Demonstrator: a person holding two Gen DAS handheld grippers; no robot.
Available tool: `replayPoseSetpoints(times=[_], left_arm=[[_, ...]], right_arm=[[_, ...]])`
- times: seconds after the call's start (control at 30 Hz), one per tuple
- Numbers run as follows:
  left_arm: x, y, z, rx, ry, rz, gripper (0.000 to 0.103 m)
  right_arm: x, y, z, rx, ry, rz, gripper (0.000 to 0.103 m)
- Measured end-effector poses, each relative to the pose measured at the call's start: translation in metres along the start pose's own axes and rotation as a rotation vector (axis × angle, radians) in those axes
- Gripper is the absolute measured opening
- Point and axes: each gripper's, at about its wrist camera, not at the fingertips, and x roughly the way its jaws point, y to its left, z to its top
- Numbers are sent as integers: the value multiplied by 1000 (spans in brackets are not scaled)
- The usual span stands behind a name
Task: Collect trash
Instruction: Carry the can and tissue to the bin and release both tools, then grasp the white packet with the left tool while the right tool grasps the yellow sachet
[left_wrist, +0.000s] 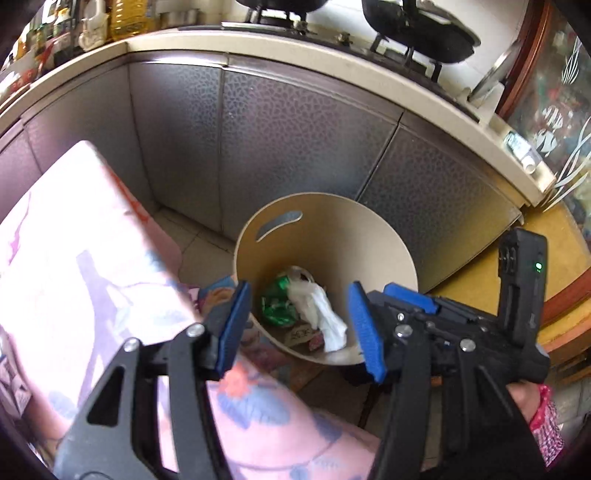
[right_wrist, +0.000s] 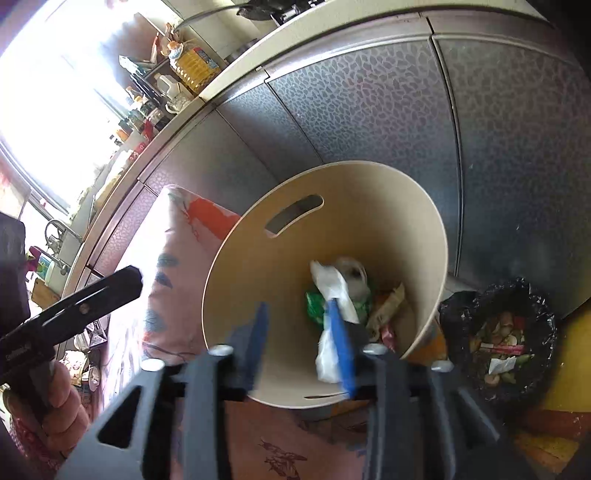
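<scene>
Holding both grippers over the tan bin (left_wrist: 373, 236), I keep the left gripper (left_wrist: 301, 325) and right gripper (right_wrist: 301, 347) jaws spread so the white tissue (left_wrist: 325, 314) and green wrapper (left_wrist: 277, 302) stay inside.

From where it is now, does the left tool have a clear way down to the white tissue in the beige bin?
Probably yes: the left tool is open above the beige bin, which has no lid, and the white tissue lies on top.
</scene>
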Motion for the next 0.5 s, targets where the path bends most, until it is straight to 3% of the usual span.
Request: replayPoseSetpoints(times=[0.23, 0.3, 0.5], left_arm=[[-73, 17, -65, 16, -67, -3, 53], [-95, 25, -90, 26, -85, 9, 53], [-175, 79, -174, -42, -129, 98, 53]], right_arm=[[-24, 30, -1, -26, -73, 29, 65], [-25, 42, -3, -30, -60, 35, 71], [-17, 90, -15, -73, 28, 182, 71]])
